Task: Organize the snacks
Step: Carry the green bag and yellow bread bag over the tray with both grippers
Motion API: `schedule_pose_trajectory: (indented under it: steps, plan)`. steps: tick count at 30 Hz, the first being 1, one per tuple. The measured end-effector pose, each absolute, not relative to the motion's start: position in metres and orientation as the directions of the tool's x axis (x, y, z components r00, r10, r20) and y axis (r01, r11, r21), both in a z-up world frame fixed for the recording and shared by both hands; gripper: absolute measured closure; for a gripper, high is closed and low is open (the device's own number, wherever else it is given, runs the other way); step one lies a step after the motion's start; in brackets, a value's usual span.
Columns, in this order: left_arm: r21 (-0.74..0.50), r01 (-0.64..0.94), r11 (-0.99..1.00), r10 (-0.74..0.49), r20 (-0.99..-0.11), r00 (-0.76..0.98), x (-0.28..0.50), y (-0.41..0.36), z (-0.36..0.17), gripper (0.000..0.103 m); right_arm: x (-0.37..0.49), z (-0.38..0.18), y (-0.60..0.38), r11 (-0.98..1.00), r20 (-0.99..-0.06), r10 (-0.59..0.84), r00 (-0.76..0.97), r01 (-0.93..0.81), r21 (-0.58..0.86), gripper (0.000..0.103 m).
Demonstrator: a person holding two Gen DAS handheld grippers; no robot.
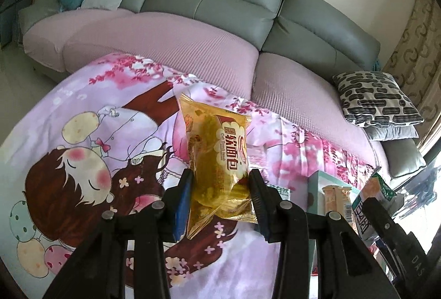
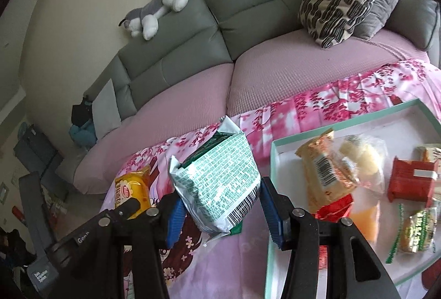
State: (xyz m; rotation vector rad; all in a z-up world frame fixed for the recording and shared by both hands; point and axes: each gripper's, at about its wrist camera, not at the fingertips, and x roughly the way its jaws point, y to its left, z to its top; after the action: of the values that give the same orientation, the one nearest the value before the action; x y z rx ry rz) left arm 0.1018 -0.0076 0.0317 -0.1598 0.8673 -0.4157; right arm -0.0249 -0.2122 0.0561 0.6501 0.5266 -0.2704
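My left gripper point(image 1: 220, 183) is shut on a yellow soft-bread packet point(image 1: 217, 158) and holds it above the pink cartoon cloth point(image 1: 82, 133). The packet also shows in the right wrist view point(image 2: 133, 191). My right gripper point(image 2: 220, 205) is shut on a green-and-white snack bag point(image 2: 220, 180), held just left of a shallow mint-rimmed box point(image 2: 278, 146). The bag also shows at the right edge of the left wrist view point(image 1: 369, 205). Several snacks lie in the box, among them an orange packet point(image 2: 322, 177) and a red packet point(image 2: 410, 183).
A grey sofa with pink seat covers point(image 2: 193, 111) runs behind the cloth-covered surface. A patterned cushion point(image 2: 339, 4) leans at its right end and a plush dog point(image 2: 157, 12) lies on the backrest. The mint box also shows in the left wrist view point(image 1: 317, 188).
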Motion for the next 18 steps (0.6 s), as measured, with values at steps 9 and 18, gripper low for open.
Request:
schedule_pose_trajectory:
  steps: [9,18]
  plan:
    - [-0.250,0.329,0.911,-0.405,-0.698,0.590,0.086,-0.039,0.043,0.063,-0.038,0.052,-0.230,0.746,-0.533,-0.063,0.844,0.395,0.537,0.050]
    - [-0.189,0.415,0.890,-0.421,-0.690,0.589,0.063,-0.085,0.051,0.067,-0.057,0.053,-0.252,0.725,-0.518,-0.072,0.852,0.402,0.559,0.050]
